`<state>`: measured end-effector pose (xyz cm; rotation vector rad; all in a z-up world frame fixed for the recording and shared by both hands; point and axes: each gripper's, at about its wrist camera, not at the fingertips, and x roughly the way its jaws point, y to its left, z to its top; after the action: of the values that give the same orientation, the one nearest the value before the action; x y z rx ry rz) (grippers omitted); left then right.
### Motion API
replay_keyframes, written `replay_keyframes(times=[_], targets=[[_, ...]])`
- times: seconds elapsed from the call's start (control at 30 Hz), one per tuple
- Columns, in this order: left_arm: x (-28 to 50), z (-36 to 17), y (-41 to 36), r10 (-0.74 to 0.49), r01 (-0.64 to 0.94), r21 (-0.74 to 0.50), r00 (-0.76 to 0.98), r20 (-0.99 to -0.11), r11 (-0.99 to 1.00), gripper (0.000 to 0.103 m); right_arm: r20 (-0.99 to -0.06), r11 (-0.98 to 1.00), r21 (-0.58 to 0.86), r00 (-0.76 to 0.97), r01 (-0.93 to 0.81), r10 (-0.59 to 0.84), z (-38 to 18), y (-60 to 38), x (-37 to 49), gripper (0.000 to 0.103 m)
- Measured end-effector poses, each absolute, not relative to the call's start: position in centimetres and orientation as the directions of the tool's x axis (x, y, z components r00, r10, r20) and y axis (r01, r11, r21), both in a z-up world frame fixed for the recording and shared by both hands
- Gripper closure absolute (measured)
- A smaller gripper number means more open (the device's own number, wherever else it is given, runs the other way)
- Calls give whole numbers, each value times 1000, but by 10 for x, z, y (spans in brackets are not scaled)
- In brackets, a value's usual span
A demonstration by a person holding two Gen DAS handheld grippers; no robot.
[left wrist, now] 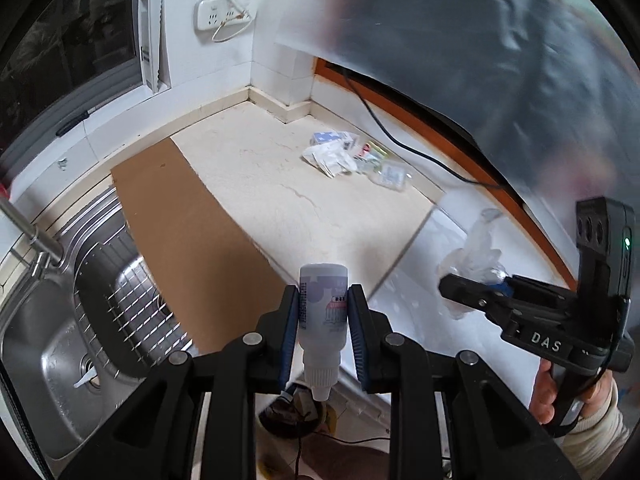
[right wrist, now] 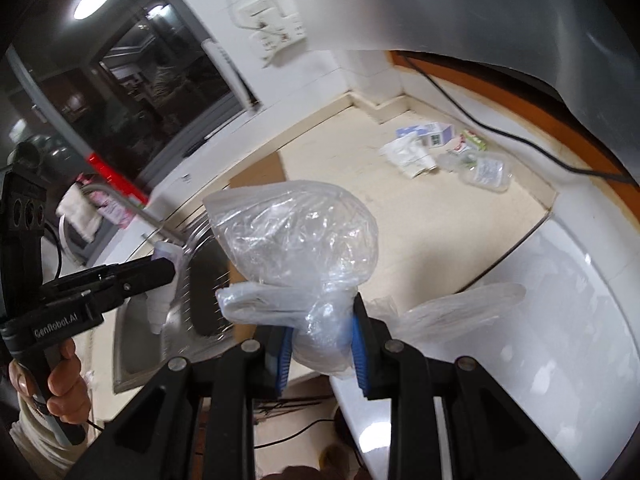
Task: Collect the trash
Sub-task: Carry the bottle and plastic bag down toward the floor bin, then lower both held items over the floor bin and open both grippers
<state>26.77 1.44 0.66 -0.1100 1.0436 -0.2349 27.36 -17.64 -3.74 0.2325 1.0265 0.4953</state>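
The small white bottle (left wrist: 323,312) sits clenched between the left gripper's (left wrist: 323,312) fingers (left wrist: 291,320), its long axis running along them with the nozzle turned back toward the handle. Just to its right, the crumpled clear plastic bag (right wrist: 298,236) is pinched at its neck by the right gripper's (right wrist: 320,344) fingers (right wrist: 357,344), the bulk ballooning ahead of them. Both loads hang above the surface's (left wrist: 256,176) near edge. More trash (left wrist: 348,154) lies well ahead of both (slightly to the right, nearer the right hand (left wrist: 550,392)), beside the black cable (left wrist: 400,140).
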Motion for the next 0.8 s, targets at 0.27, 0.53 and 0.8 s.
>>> replay_keyframes(times=[0.27,0.53,0.8], targets=[[170,22,30,-267,195,-196,475,-838,961,81,-720,839,480,432,-256,543,-24,-157,186,78],[85,12,40,-255,251,-144,497,-830,957,81,-722,840,513,440,-176,534,-45,-135,96,78],[29,-35,38,-212,293,-61,516,-830,954,81,-784,862,503,389,-60,484,-96,-127,33,77]])
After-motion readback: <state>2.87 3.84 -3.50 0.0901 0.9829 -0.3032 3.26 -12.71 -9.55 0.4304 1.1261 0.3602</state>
